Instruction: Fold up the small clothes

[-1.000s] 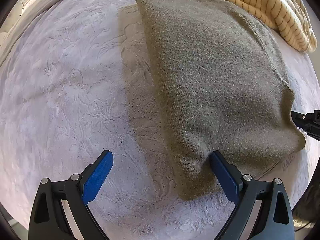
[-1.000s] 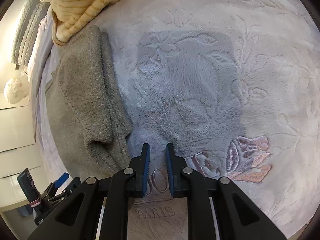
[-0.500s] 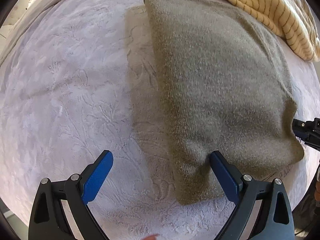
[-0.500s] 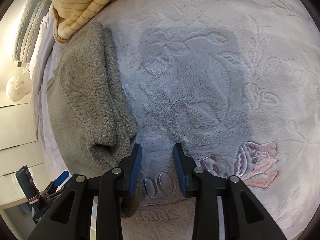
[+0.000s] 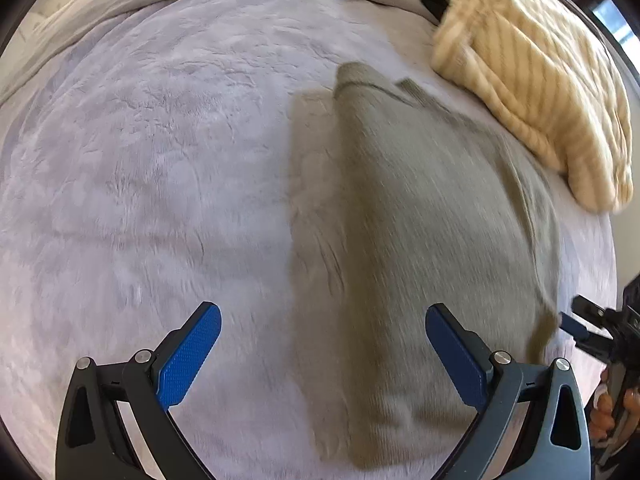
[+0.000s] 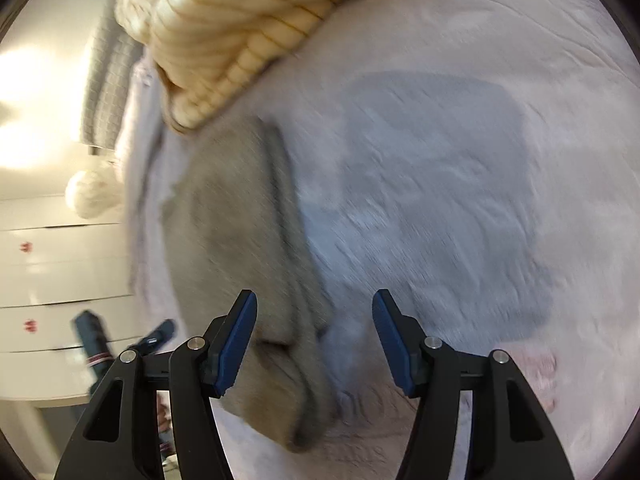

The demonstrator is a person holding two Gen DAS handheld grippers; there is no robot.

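Our left gripper (image 5: 322,354) has its jaws spread wide and pinching nothing; the blue pads hang above the bed, the right-hand pad over the near end of the folded olive garment (image 5: 420,240), the left-hand pad over bare blanket (image 5: 160,180). Whether that pad touches the cloth we cannot tell, as the view is blurred.

Our right gripper (image 6: 314,340) also has its jaws spread apart, with nothing between them but the garment's near corner (image 6: 256,280) and the blanket (image 6: 460,200). The left-hand pad sits over the folded edge of the garment, and the right-hand pad over the plush surface.

In the left wrist view the olive garment lies as a long folded strip, running from 6 o'clock up toward 1 o'clock, with a darker shadow along its left side. The tip of our right gripper (image 5: 588,326) shows at 3 o'clock, just beside the garment's right-hand corner.

Past the garment's far end, at 1 to 2 o'clock, lies a cream striped knit (image 5: 532,72), bunched rather than folded. In the right wrist view the same knit (image 6: 248,28) sits at 11 to 12 o'clock, just beside the garment's far end.

At 9 o'clock in the right wrist view we see white cabinet fronts (image 6: 60,280) beyond the bed's edge, and our left gripper (image 6: 158,334) at 8 o'clock.
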